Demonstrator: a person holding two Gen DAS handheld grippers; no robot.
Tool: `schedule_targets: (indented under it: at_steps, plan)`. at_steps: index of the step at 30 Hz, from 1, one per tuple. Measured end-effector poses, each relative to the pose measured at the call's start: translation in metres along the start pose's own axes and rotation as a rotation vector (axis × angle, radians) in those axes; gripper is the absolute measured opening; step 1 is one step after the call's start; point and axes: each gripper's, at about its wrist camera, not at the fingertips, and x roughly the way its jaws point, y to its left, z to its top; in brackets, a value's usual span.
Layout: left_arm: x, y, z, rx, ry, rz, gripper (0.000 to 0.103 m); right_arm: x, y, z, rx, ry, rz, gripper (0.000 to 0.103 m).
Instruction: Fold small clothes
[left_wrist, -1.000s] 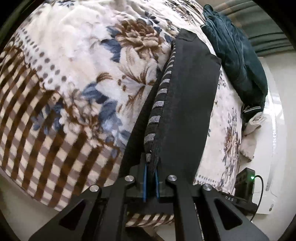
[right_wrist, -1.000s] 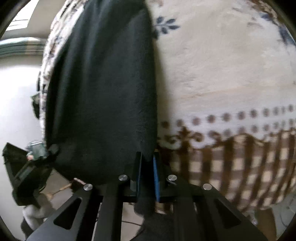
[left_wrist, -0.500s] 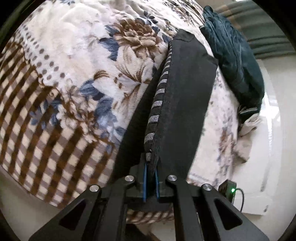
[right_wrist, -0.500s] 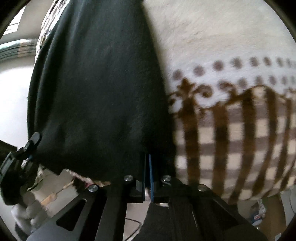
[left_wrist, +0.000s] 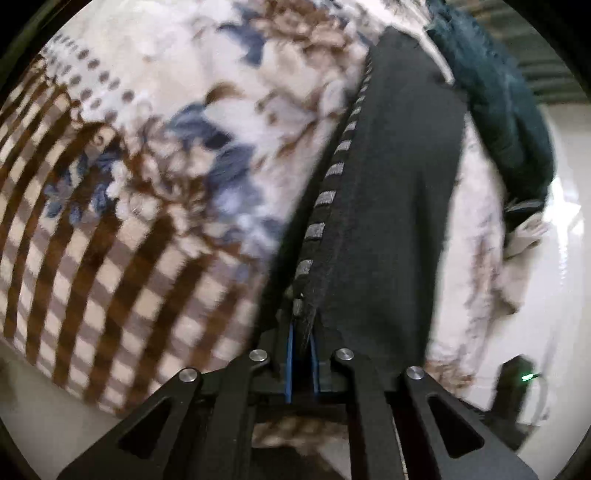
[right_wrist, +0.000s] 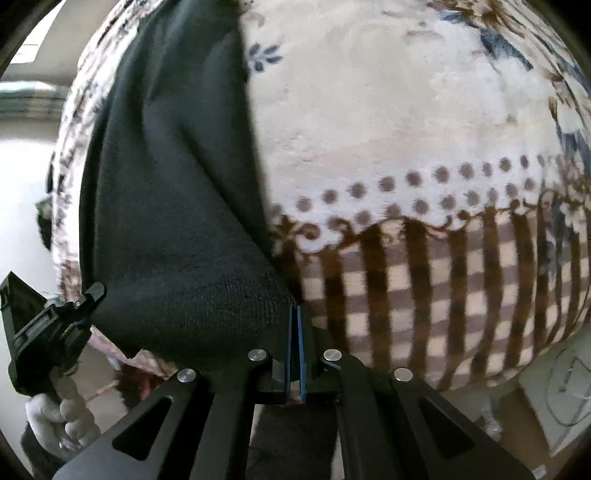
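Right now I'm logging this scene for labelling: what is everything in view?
black garment: one, black with a grey-striped edge, on the blanket, held at both near corners
blanket: one, cream with blue and brown flowers and a brown check border, under the garment
dark teal garment: one, far right of the blanket
left gripper: black, shut on the striped edge
right gripper: black, shut on the garment's corner
gloved hand: white, holding the left gripper

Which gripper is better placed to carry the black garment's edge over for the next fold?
Left: the left gripper is shut on the black garment. The right gripper looks shut beside it.
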Motion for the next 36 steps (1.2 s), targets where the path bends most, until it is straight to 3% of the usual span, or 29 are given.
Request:
schedule_targets:
  at_steps: [2,5,6,7,8,9,10,11,12,13,14,15,16,21,25,27,28,29,31,33,36]
  plan:
    - [0.010,0.004,0.000,0.008,0.011,0.014,0.009,0.014,0.007,0.003,0.001,0.032,0.023,0.003]
    - [0.010,0.013,-0.005,-0.042,0.033,-0.072,0.014,0.022,0.010,0.007,0.033,0.082,0.056,0.007]
    - [0.008,0.015,-0.007,-0.054,0.037,-0.092,0.023,0.020,0.007,0.008,0.047,0.081,0.079,0.007]
    - [0.008,0.017,-0.010,-0.057,0.040,-0.100,0.033,0.019,0.007,0.012,0.057,0.076,0.099,0.013]
    - [0.008,0.018,-0.014,-0.055,0.044,-0.103,0.038,0.014,0.003,0.013,0.063,0.068,0.110,0.030]
    - [0.012,0.017,-0.020,-0.042,0.056,-0.097,0.044,0.014,-0.006,0.015,0.069,0.062,0.130,0.039]
    - [0.015,0.015,-0.022,-0.031,0.063,-0.087,0.044,0.013,-0.016,0.016,0.076,0.062,0.159,0.044]
    - [0.019,0.012,-0.024,-0.008,0.064,-0.062,0.041,0.018,-0.020,0.016,0.087,0.077,0.184,0.044]
    - [0.021,0.007,-0.027,0.037,0.038,-0.014,0.032,0.024,-0.022,0.017,0.094,0.098,0.204,0.044]
    - [0.022,0.004,-0.028,0.063,0.028,0.015,0.011,0.028,-0.021,0.015,0.092,0.106,0.217,0.044]
    - [0.024,0.003,-0.031,0.087,0.025,0.041,0.008,0.034,-0.020,0.014,0.084,0.112,0.230,0.039]
    - [0.022,0.003,-0.033,0.092,0.010,0.044,0.008,0.038,-0.018,0.013,0.075,0.111,0.227,0.027]
    - [0.021,0.004,-0.035,0.100,0.007,0.040,0.007,0.042,-0.007,0.007,0.061,0.114,0.219,0.004]
    - [0.020,0.008,-0.031,0.108,0.047,0.069,0.007,0.045,0.013,-0.011,-0.042,0.104,0.075,0.003]
    - [0.005,0.002,-0.013,0.105,0.122,0.046,0.010,0.054,0.018,-0.001,-0.016,0.186,0.066,0.008]
    - [-0.018,-0.013,0.004,0.139,0.092,0.000,0.013,0.036,0.022,0.018,0.020,0.177,0.107,0.008]
    - [-0.028,-0.022,0.014,0.153,0.064,-0.011,0.020,0.021,0.022,0.028,0.028,0.136,0.116,0.015]
    - [-0.038,-0.034,0.033,0.171,0.030,-0.028,0.026,0.009,0.022,0.040,0.035,0.099,0.126,0.031]
    - [-0.044,-0.053,0.068,0.188,-0.017,-0.070,0.054,-0.015,0.024,0.070,0.067,0.013,0.163,0.047]
    - [-0.040,-0.076,0.121,0.209,-0.086,-0.104,0.056,-0.028,0.031,0.119,0.095,-0.055,0.199,0.048]
    - [-0.022,-0.109,0.205,0.247,-0.169,-0.127,0.056,-0.034,0.046,0.198,0.094,-0.165,0.179,0.048]
